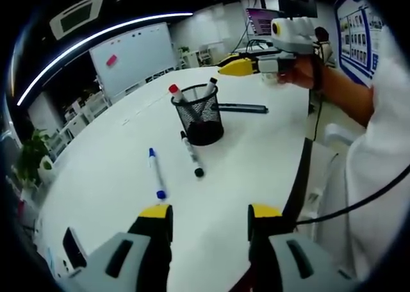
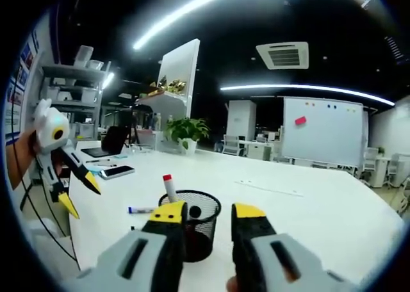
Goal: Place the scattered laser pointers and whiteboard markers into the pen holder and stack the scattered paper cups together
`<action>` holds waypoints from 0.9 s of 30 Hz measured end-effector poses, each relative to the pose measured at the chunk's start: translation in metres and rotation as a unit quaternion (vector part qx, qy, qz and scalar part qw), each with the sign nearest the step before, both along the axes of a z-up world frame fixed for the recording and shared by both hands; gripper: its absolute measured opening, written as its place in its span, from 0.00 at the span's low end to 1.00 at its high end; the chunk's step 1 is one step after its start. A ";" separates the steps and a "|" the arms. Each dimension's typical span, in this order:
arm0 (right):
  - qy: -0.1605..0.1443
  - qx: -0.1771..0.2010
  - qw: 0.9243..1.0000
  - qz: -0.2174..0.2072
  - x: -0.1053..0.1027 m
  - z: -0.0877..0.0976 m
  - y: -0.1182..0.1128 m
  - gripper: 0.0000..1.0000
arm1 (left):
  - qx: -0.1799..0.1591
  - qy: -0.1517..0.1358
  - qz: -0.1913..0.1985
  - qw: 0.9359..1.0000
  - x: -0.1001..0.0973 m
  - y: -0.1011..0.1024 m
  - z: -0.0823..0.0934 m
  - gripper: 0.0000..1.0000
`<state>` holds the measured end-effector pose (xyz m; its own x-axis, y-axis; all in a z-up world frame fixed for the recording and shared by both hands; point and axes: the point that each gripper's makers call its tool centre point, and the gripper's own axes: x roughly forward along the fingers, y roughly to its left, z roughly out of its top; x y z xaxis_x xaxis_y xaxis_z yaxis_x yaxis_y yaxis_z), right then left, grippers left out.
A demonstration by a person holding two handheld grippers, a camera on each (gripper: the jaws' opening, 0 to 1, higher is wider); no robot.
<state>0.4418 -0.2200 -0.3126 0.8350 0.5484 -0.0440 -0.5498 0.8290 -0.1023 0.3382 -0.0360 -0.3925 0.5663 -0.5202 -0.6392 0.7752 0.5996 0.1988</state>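
A black mesh pen holder [image 1: 201, 116] stands mid-table with a red-capped marker [image 1: 175, 90] and a black marker [image 1: 210, 85] upright in it. Just in front of it a blue-capped marker [image 1: 156, 174] and a black marker [image 1: 191, 154] lie loose on the white table [image 1: 115, 170]. Behind the holder lies a long black pointer [image 1: 243, 107]. My left gripper [image 1: 210, 212] is open and empty, well short of the loose markers. My right gripper [image 2: 208, 210] hovers open just before the pen holder [image 2: 198, 225], where the red-capped marker [image 2: 169, 187] and the blue marker [image 2: 141, 210] also show.
A hand holds the right gripper [image 1: 227, 66] above the table's far side. The left gripper [image 2: 79, 194] shows open at the left. A phone [image 1: 73, 247] lies near the table's near corner, another device [image 2: 116, 171] and a laptop [image 2: 106, 148] farther off. The table edge [image 1: 301, 170] runs beside a white sleeve [image 1: 384, 145].
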 end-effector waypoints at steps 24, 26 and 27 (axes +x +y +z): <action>0.003 -0.002 1.000 -0.011 0.001 -0.003 -0.009 0.27 | -0.014 0.007 0.011 1.000 0.002 -0.001 -0.002 0.48; 0.005 -0.002 1.000 -0.012 0.000 -0.004 -0.010 0.27 | -0.018 0.007 0.014 1.000 0.003 -0.001 -0.001 0.48; 0.005 -0.002 1.000 -0.012 0.000 -0.004 -0.010 0.27 | -0.019 0.007 0.015 1.000 0.003 -0.001 -0.001 0.48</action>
<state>0.4418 -0.2301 -0.3170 0.8477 0.5278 -0.0541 -0.5305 0.8417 -0.1011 0.3413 -0.0370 -0.3937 0.5735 -0.5268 -0.6273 0.7592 0.6295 0.1655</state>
